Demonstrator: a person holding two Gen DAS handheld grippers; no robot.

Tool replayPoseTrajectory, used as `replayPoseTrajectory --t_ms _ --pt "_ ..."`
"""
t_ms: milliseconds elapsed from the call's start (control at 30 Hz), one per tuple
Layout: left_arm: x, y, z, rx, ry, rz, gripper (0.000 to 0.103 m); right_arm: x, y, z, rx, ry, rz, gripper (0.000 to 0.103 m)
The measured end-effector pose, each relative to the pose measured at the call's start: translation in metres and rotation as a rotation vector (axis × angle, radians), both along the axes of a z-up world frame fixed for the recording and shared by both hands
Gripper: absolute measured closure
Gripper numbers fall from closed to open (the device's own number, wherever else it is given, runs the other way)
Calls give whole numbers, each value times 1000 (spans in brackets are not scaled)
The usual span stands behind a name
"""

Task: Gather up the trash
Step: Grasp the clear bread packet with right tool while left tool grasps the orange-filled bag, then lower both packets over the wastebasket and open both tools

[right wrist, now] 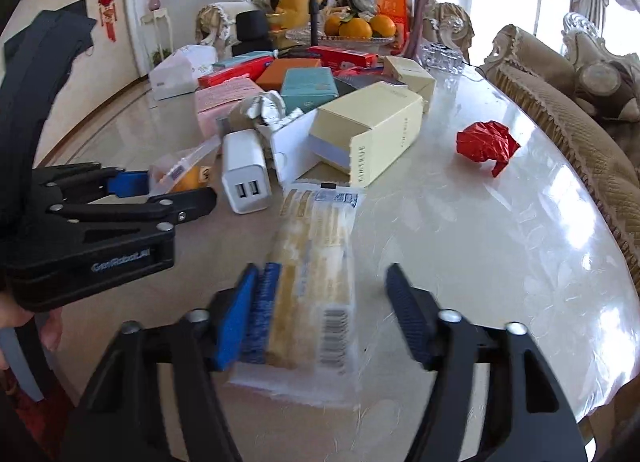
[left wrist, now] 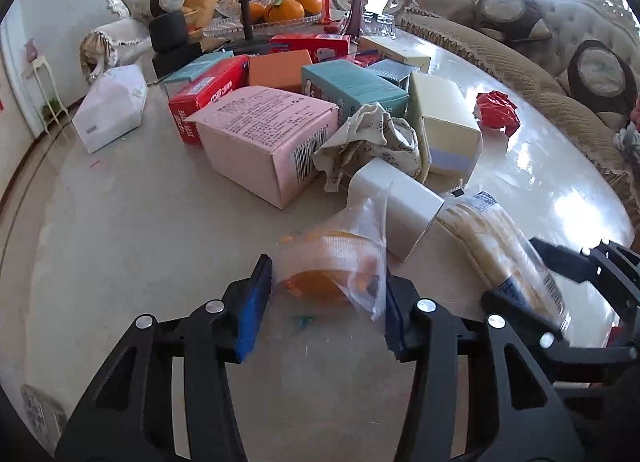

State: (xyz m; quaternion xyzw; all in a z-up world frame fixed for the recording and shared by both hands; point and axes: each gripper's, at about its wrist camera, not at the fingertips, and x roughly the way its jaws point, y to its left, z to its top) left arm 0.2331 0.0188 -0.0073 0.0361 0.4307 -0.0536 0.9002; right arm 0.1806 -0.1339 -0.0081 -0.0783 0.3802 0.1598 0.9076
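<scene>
Little of the collecting is judged done: the tabletop [right wrist: 500, 229] is crowded with boxes at upper centre of both frames, and a crumpled red wrapper [right wrist: 486, 146] is left at right, well apart. At lower centre, a clear bag with orange peel [left wrist: 340, 262] is bracketed by the left gripper [left wrist: 326, 302], fingers narrowed against it. A long snack wrapper [right wrist: 316, 282] is touched by only one finger of the half-open right gripper [right wrist: 324, 318].
</scene>
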Motion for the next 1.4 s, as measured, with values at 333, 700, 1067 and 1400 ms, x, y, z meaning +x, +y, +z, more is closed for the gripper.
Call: replayPoseTrajectory --t_ms 333,700,1067,1400 --pt "-32 21 21 -61 -48 48 59 -13 -16 17 126 2 11 74" --pt "-184 21 59 -175 -147 -19 59 -116 -77 58 326 -21 56 74" --pt "-250 -32 -48 -207 116 -126 59 -200 -95 -12 266 240 45 74" --pt "-217 -56 -128 -164 241 -127 57 -173 -88 -101 203 425 -40 74"
